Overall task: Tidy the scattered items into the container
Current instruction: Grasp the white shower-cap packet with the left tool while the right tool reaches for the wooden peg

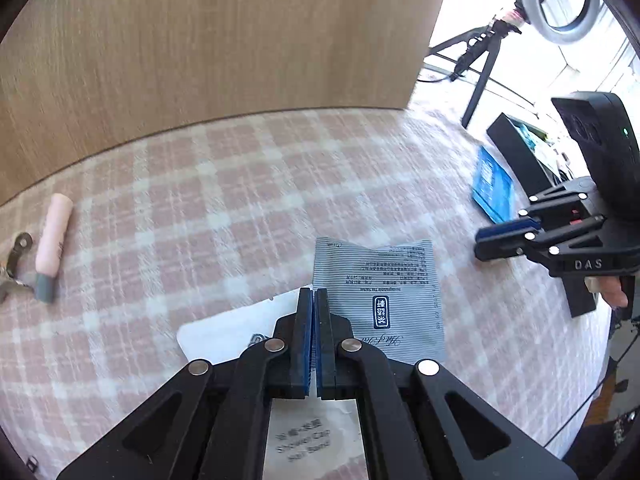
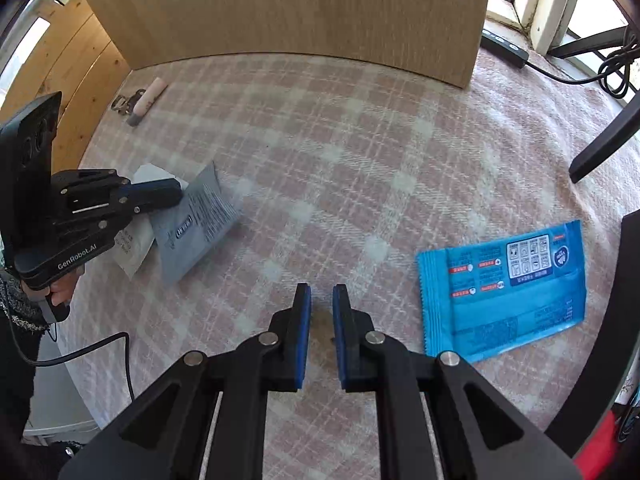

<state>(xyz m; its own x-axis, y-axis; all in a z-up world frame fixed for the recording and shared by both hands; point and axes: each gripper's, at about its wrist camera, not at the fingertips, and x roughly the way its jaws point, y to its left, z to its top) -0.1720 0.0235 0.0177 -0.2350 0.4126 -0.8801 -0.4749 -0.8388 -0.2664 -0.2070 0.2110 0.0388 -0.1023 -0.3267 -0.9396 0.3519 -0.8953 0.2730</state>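
Note:
My left gripper (image 1: 314, 294) is shut on a grey striped sachet (image 1: 384, 300), held tilted above the checked cloth; it also shows in the right wrist view (image 2: 200, 224). A white shower-cap packet (image 1: 228, 332) lies under it. My right gripper (image 2: 321, 292) is open and empty, low over the cloth, left of a blue wipes packet (image 2: 508, 292). A pink tube (image 1: 52, 240) and a metal clip (image 1: 14, 264) lie at the far left. A black container (image 1: 516, 156) stands at the right edge.
A wooden panel (image 1: 200, 40) stands upright behind the cloth. A black tripod leg (image 1: 480, 80) and cables (image 2: 612, 68) are at the back right. A cable (image 2: 100, 344) trails off the table's left edge.

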